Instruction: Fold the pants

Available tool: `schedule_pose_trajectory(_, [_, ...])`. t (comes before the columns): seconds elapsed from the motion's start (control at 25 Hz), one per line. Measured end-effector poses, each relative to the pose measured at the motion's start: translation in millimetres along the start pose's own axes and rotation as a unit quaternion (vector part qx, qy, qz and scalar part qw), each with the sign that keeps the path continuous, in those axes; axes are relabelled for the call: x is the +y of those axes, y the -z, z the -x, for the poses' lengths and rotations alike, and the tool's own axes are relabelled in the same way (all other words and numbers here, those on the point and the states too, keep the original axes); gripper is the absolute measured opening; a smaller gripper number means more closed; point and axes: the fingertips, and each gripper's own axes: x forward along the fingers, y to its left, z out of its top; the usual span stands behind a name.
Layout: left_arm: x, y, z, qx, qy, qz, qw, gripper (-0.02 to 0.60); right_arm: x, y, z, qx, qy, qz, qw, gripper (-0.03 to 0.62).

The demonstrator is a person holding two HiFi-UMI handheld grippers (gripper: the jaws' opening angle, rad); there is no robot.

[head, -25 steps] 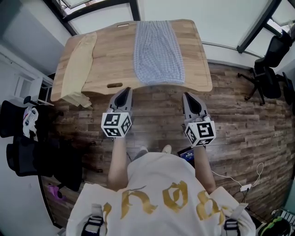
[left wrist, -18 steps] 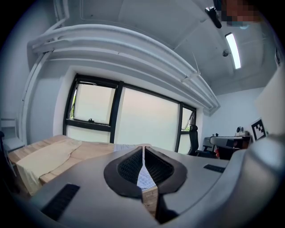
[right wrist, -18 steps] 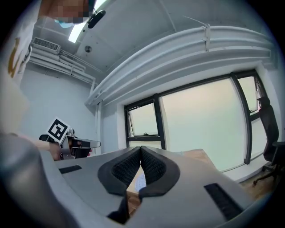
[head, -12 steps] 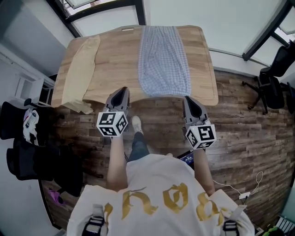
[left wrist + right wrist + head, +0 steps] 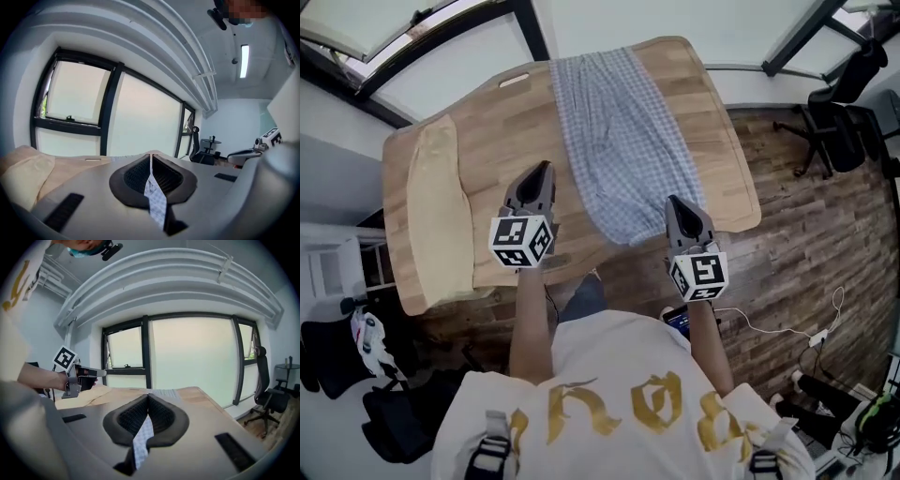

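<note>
The left gripper (image 5: pixel 541 170) has its jaws pressed together, with no gap between the pads in the left gripper view (image 5: pixel 151 154). Only a thin pale gridded strip shows in the seam below them, and I cannot tell what that strip is. The gripper hovers over bare wood near the front of the bench (image 5: pixel 502 127), between a folded cream cloth (image 5: pixel 436 211) on its left and the pants (image 5: pixel 619 141) on its right, apart from both.

The right gripper (image 5: pixel 673 201) is likewise closed tight (image 5: pixel 148 395), with the same pale strip in its seam. Seen from the head view, its tip sits over the near right corner of the pants, close to the bench's front edge. I cannot tell whether it touches the cloth.

The blue-and-white checked pants lie flat and lengthwise, from the far edge to the front edge. The right gripper view shows them as a low band (image 5: pixel 162 392) ahead, with the left gripper (image 5: pixel 96 373) off to the side. Beyond the bench are plank flooring (image 5: pixel 797 253) and a black office chair (image 5: pixel 834 117).
</note>
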Motion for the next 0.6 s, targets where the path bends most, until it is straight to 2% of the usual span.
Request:
schedule_pose_trajectory(0.16, [41.4,5.4,-58.0,0.026,0.047,0.011,0.9985,0.046,4.9,-0.9,-51.2,0.017,0.043,-0.002,0.999,0.021])
schedule_pose_trajectory(0.32, [59.6,6.7,-101.5,0.041,0.096,0.012,0.9944,0.046,-2.2,5.8,-81.1,0.033,0.083,-0.007,0.996,0.021])
schedule_pose_trajectory(0.44, [70.4,4.2,-121.3,0.03,0.134,0.045,0.9895,0.044,-2.0,9.3,-92.7,0.046,0.105,-0.011,0.993,0.021])
schedule_pose_trajectory(0.52, [80.9,6.4,-128.4,0.023,0.137,0.068,0.9879,0.045,1.1,10.4,-95.7,0.053,0.11,-0.012,0.992,0.021])
schedule_pose_trajectory(0.6, [92.5,13.0,-136.3,0.029,0.126,0.069,0.9891,0.044,3.4,12.3,-97.1,0.058,0.11,-0.009,0.992,0.021])
